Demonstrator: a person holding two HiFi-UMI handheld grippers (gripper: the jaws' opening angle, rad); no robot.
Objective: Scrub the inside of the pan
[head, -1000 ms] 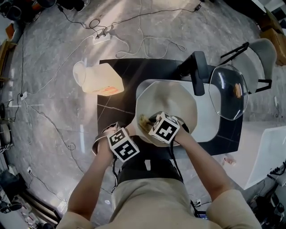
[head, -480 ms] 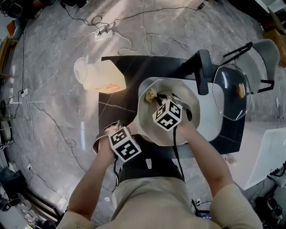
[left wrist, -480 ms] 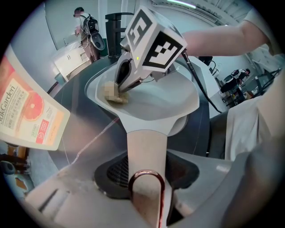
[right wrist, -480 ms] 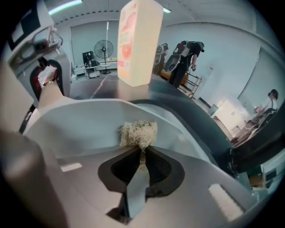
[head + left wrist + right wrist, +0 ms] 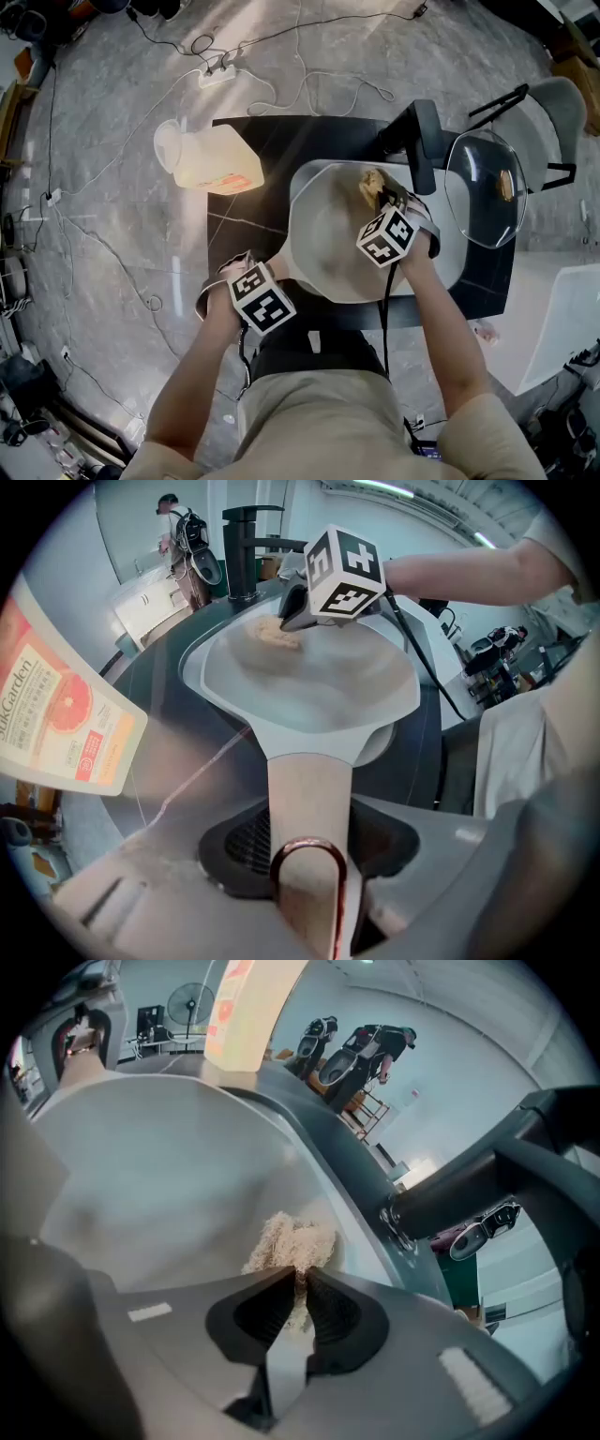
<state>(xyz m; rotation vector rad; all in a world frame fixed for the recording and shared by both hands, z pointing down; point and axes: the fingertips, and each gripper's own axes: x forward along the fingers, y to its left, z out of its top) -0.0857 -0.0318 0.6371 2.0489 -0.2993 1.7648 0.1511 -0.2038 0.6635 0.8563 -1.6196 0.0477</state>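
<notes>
A pale grey pan [image 5: 328,234] sits in the sink [image 5: 448,244] of a black counter. Its beige handle [image 5: 309,799] runs between the jaws of my left gripper [image 5: 309,847], which is shut on it at the pan's near left [image 5: 279,275]. My right gripper [image 5: 382,199] is over the far right of the pan, shut on a tan fibrous scrubber [image 5: 372,185]. In the right gripper view the scrubber [image 5: 292,1239] presses against the pan's inner wall [image 5: 159,1176] just past the pinched fingertips [image 5: 300,1283]. The left gripper view shows the scrubber [image 5: 275,636] at the pan's far side.
A black faucet [image 5: 422,145] stands right behind the scrubbing spot. A glass lid [image 5: 483,192] lies to the right of the sink. A translucent jug [image 5: 208,161] with an orange label sits at the counter's far left corner. Cables and a power strip [image 5: 216,70] lie on the floor.
My right gripper has swept the scrubber across the pan's inside, from the near left to the far right by the faucet. The left gripper has kept its hold on the handle.
</notes>
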